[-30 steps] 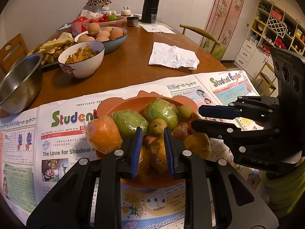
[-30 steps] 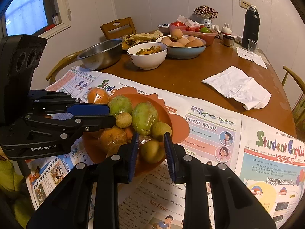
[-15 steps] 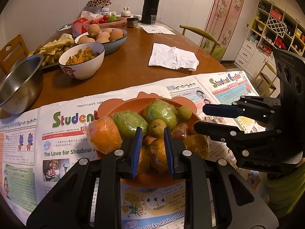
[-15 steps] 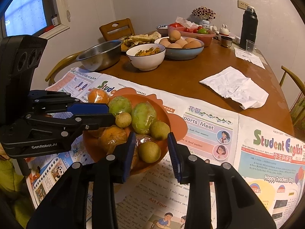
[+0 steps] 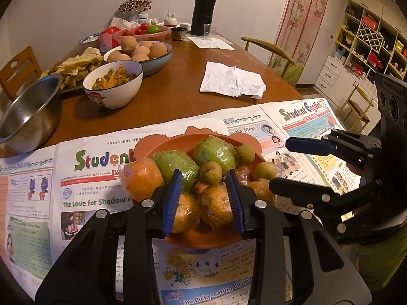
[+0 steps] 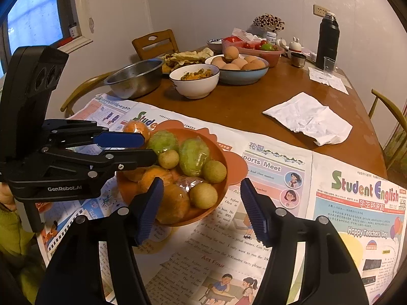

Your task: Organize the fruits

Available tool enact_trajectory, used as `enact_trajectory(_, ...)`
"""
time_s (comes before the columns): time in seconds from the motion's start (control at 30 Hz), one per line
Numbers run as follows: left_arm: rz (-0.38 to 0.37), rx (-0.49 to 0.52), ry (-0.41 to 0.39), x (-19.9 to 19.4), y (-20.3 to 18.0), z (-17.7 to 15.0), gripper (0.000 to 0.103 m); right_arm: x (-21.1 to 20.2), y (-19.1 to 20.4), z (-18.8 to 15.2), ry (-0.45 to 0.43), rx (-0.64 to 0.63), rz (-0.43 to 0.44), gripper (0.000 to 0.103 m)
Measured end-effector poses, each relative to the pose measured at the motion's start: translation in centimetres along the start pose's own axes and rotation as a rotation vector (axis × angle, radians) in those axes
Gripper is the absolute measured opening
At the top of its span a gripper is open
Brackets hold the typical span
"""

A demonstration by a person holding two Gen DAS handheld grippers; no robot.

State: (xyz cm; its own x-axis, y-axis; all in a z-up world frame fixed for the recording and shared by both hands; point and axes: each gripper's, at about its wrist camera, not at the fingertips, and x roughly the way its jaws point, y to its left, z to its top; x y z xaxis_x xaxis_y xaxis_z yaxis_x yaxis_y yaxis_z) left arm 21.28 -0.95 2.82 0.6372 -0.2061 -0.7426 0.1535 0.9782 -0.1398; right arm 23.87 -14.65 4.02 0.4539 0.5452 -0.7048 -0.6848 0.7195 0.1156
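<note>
From the left wrist view, the left hand-held gripper [image 5: 203,198] hangs with its jaws parted and empty just above the near side of the orange scallop-edged plastic bowl [image 5: 203,239], which sits on the newspaper-covered brown wooden table [image 5: 175,94]; plastic-wrapped oranges [image 5: 216,203] lie between its blue pads [image 5: 172,200], green wrapped fruits [image 5: 178,165] behind. From the right wrist view, the right hand-held gripper [image 6: 202,207] is spread wide and empty, bracketing a small round brown-green fruit [image 6: 203,195] at the bowl's near rim. To pick cleanly, I would judge it best to centre the pads on one fruit, close gently since the wrap looks slippery, and lift straight up so that neighbours do not roll out.
</note>
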Motion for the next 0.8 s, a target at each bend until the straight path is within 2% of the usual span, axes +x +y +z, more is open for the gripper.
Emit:
enact_trajectory(0.17, 0.006, -0.007, -0.013, -0.5, 0.1, 0.1, 0.039, -0.5, 0.6, -0.1, -0.005, -0.009, 0.001, 0.068)
enact_trajectory(0.3, 0.01, -0.013, -0.029, -1.2, 0.1, 0.3, 0.045, -1.0, 1.0, -0.4, -0.008, -0.01, -0.005, 0.079)
enact_trajectory(0.57, 0.017, -0.02, -0.064, -3.0, -0.1, 0.2, 0.055, -2.0, 2.3, -0.7, -0.018, -0.021, -0.013, 0.085)
enact_trajectory(0.73, 0.024, -0.03, -0.089, -4.5, -0.1, -0.2, 0.066, -3.1, 3.2, -0.8, -0.039, -0.031, -0.021, 0.09)
enact_trajectory(0.8, 0.03, -0.03, -0.102, -5.2, -0.1, -0.4, 0.068, -3.5, 3.6, -0.9, -0.048, -0.033, -0.022, 0.091)
